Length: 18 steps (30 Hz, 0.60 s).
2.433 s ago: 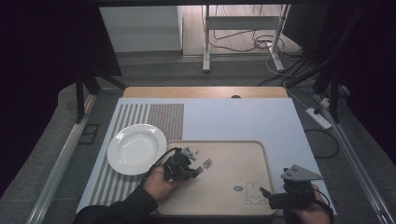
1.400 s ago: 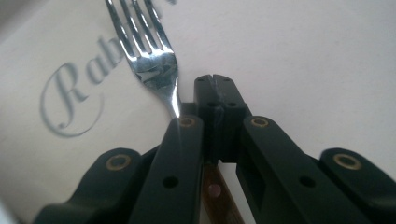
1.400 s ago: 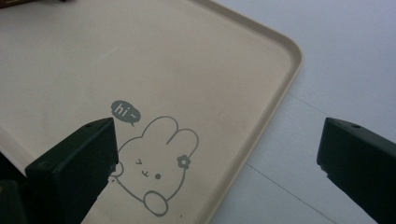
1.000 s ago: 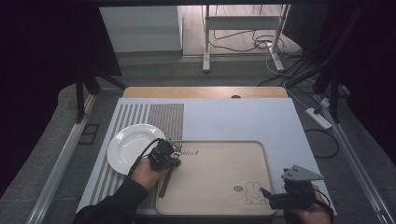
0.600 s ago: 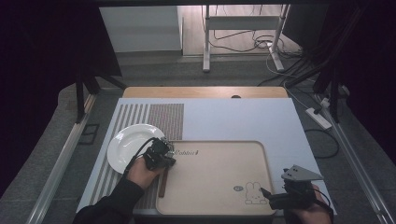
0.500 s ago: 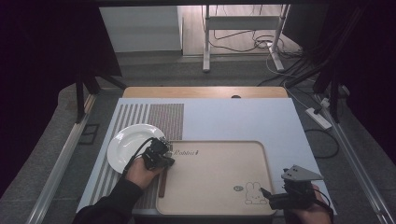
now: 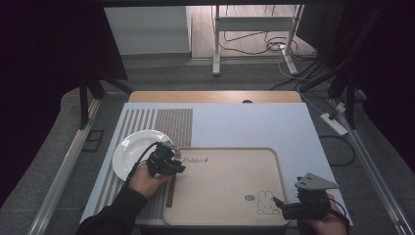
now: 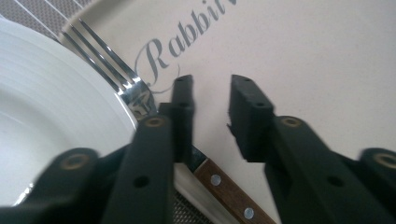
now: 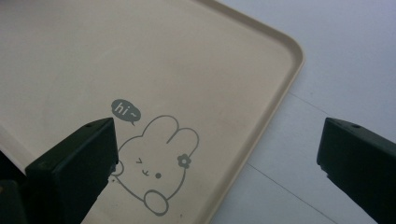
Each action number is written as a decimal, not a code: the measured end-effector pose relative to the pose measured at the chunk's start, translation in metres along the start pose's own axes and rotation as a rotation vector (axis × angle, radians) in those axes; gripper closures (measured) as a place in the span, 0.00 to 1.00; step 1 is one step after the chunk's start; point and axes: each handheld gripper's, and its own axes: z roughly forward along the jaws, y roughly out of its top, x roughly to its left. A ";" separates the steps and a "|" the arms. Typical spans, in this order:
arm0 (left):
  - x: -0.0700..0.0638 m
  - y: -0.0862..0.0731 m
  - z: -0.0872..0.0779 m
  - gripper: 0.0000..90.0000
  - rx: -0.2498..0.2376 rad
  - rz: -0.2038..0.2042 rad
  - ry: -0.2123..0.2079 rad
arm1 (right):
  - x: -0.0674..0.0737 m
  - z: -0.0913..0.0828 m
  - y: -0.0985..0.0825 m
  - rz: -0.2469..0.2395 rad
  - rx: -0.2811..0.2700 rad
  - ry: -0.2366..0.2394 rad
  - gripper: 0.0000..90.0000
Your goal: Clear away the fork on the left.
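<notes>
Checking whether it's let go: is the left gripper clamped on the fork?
No: the left gripper has its jaws apart over the tray, and the fork lies beside them.

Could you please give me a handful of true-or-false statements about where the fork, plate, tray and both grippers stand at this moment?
1. The fork has a wooden handle fixed with rivets. True.
2. The left gripper clamps the fork between its fingers. False: its jaws have just been opening, and the gap between them is empty, with the fork beside the left finger.
3. The white plate sits inside the beige tray. False: it rests on the striped mat, left of the tray.
4. The right gripper is open over the tray's rabbit drawing. True.
5. The tray carries the word "Rabbit". True.
</notes>
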 end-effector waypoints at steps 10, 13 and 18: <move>0.000 -0.006 -0.013 0.34 -0.097 0.024 -0.005 | 0.000 0.000 0.000 0.001 0.001 0.000 0.00; 0.000 -0.008 -0.015 0.19 -0.104 0.027 0.043 | 0.000 0.000 0.000 0.001 0.001 0.000 0.00; 0.005 -0.013 -0.019 0.07 -0.114 -0.020 0.063 | 0.000 0.000 0.000 0.001 0.002 0.000 0.00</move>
